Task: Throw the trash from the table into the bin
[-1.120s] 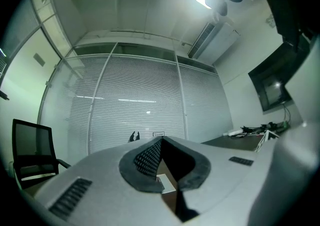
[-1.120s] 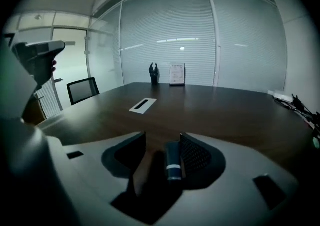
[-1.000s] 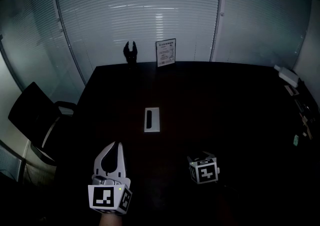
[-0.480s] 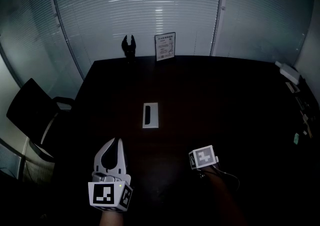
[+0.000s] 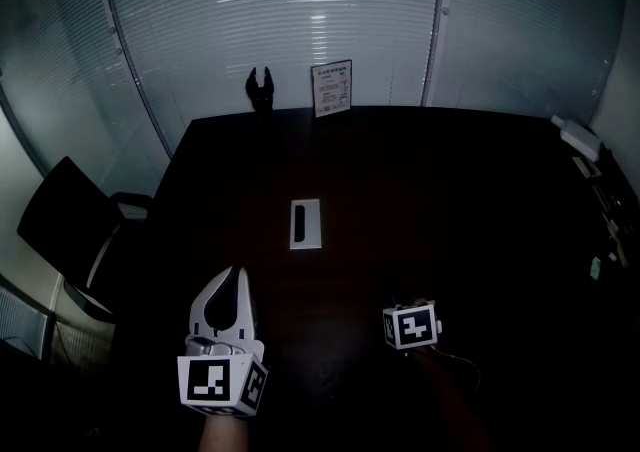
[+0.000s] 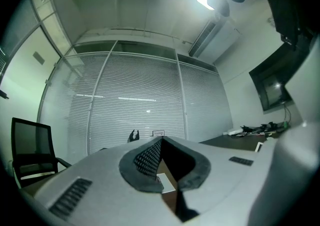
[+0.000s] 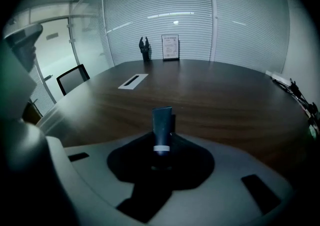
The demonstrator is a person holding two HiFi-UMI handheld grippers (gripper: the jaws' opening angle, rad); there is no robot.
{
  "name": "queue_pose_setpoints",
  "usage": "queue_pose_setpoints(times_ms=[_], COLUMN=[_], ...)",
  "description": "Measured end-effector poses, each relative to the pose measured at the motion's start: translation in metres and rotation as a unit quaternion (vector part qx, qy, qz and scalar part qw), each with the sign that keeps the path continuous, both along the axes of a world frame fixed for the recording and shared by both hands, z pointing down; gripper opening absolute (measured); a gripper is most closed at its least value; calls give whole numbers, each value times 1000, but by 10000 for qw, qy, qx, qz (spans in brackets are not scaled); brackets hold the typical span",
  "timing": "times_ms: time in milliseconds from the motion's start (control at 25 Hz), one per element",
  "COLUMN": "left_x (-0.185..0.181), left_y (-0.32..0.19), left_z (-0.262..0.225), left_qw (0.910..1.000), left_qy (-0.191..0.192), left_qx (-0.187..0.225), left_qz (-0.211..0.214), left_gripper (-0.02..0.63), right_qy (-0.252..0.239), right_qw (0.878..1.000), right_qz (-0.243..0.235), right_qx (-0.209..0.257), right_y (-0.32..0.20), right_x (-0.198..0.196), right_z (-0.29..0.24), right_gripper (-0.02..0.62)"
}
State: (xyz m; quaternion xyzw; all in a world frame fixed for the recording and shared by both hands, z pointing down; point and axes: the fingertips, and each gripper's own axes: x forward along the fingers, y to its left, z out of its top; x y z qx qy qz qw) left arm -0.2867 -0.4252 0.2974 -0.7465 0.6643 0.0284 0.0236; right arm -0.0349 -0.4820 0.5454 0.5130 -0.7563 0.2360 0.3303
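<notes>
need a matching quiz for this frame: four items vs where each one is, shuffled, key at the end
1. dark tube with a pale band
2. white rectangular plate with a dark slot
3. framed white sign
4. black office chair

A. beside the left edge of the dark wooden table
B. flat at the middle of the tabletop
C. between the right hand-held gripper jaws
D. upright at the table's far edge

Pairs: 1-C, 2-B, 3-D, 4-A.

The right hand-held gripper's jaws have just been closing, with the tube between them.
</notes>
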Motion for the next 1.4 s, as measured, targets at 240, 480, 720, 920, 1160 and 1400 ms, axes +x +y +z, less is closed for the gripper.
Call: queue_pose_setpoints(times_ms=[240,480,720,920,1160,1400], left_x=[-5,-9,-6,-5,7,44], left_y=[10,18,29,35,65,132], left_z=[-6,-12,-18,-17,-25,-23], left_qw=[10000,9999,9998,9994,9986,9949], left_qy=[22,73,81,94,116,102], left_qx=[59,107,163,264,311,414], left_qz=[1,31,98,206,408,911], left_gripper=[0,0,0,0,0,0], right_qy=[-250,-388,-561,-692,-642,-477], right_qw=[9958,9779,9343,9043,8803,8717], right_qz=[334,467,538,479,590,1022], right_qx=[820,2000,3479,4185,4663,4769], right_y=[-10,-2,28,60,119,209], right_x=[-1,-3,0,-1,8,40], right_z=[-58,-136,-224,-259,-290,-287], right_gripper=[114,114,114,114,114,114])
